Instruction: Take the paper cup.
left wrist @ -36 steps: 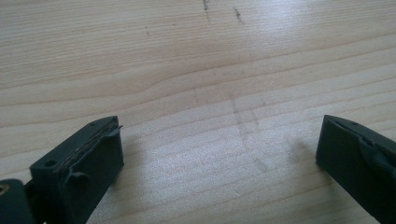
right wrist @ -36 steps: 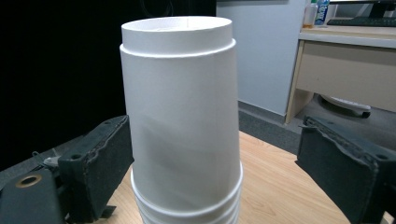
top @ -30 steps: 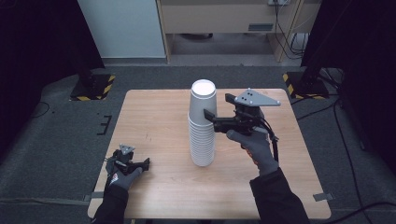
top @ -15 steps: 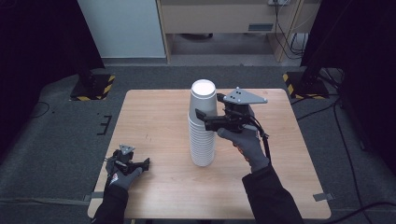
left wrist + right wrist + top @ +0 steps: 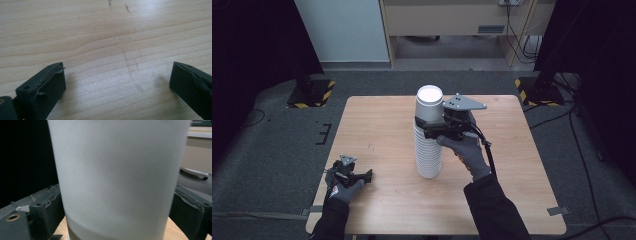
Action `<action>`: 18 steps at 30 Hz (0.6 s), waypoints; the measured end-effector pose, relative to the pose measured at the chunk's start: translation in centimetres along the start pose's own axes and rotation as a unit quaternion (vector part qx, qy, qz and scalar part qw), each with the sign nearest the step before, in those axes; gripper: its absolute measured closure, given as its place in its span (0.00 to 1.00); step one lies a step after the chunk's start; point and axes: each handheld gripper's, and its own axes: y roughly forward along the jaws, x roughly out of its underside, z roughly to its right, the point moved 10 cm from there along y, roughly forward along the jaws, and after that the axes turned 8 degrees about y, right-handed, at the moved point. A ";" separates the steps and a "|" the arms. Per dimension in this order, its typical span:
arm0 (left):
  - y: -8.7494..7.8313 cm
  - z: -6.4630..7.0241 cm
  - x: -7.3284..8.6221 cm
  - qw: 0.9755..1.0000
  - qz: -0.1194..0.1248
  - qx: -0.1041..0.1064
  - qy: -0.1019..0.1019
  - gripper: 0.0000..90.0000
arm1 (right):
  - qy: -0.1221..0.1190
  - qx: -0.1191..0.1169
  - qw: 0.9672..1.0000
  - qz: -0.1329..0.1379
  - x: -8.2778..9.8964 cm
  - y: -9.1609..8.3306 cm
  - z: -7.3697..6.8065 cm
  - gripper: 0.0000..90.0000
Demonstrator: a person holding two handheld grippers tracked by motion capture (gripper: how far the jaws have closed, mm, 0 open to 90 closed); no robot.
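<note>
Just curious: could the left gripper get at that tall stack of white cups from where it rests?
Probably yes. The left gripper lies open at the near left corner of the table, with bare wood between it and the stack of white cups. The right gripper already has its jaws around the top cup.

1. The stack of cups (image 5: 428,145) is plain white, its top cup (image 5: 117,177) white with a soft grey shading
2. The table (image 5: 377,130) is light wood with fine grain lines and a few faint dark scuff marks
3. The right gripper (image 5: 426,128) is black, with a grey three-cornered plate on top
4. The left gripper (image 5: 368,175) is black, its jaws dark with a charcoal tone
5. Both hands wear grey gloves, above dark sleeves
6. The floor (image 5: 272,150) is dark grey
7. The stand feet (image 5: 309,92) carry yellow and black stripes
</note>
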 end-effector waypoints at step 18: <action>0.0 0.0 0.0 1.000 0.000 0.000 0.000 0.00 | 0.004 0.000 1.000 -0.007 0.6 0.8 0.1 0.14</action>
